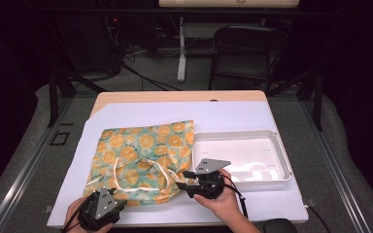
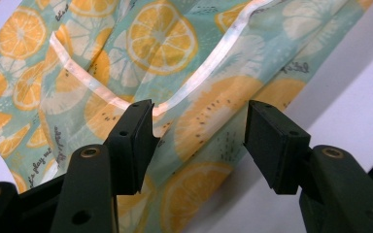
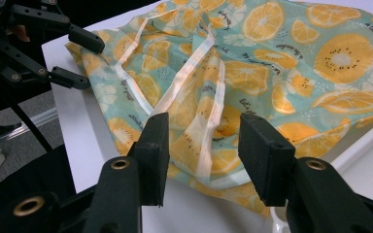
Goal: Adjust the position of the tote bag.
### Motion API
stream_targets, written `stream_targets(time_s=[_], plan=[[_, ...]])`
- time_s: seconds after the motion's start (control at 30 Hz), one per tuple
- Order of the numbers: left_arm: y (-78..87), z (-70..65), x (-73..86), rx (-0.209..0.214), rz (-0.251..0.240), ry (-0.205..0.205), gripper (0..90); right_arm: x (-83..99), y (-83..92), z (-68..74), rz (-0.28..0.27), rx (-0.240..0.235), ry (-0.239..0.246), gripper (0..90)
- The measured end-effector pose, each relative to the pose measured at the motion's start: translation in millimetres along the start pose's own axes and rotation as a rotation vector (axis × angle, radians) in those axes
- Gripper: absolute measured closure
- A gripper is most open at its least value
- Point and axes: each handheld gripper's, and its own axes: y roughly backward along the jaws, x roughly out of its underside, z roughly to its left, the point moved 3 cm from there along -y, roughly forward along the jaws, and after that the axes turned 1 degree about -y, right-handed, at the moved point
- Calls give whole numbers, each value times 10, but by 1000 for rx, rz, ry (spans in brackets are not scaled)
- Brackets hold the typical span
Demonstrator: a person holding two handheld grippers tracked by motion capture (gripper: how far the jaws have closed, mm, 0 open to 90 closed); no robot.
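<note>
We see a white tray (image 1: pixel 281 160) on the table (image 1: pixel 233 114), and it holds nothing. Touching its left rim lies a flat cloth bag (image 1: pixel 143 160), mint green with orange slices printed on it and pale ribbon handles (image 1: pixel 160 170) looped across its top. Our left tongs (image 1: pixel 108 204) stand apart at the bag's near left corner; our right tongs (image 1: pixel 187 178) stand apart at its near right edge, gripping nothing.

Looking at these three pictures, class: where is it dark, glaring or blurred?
High view: the room behind the table is nearly black, the white tray glares. Left gripper view: the left claw looms soft, the fruit-print cloth slightly blurred. Right gripper view: cloth sharper.
</note>
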Motion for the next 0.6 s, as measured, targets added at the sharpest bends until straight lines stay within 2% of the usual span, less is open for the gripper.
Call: stream_targets(time_s=[0.13,0.2,0.33,0.43,0.5,0.6], plan=[[-4,10,-7,-6,-3,-3,482,4,-4,0,-1,-1,-1,547],[8,10,-28,-11,-28,-5,535,3,-3,-1,-3,0,-3,546],[-2,19,-33,22,-12,14,643,4,1,-3,-5,-3,-8,552],[-4,26,-27,31,-5,23,733,6,0,-3,-6,-5,-10,551],[0,36,-30,25,-13,24,776,7,0,-3,-8,-3,-11,549],[7,41,-34,38,-19,30,831,9,1,-7,-6,1,-13,544]])
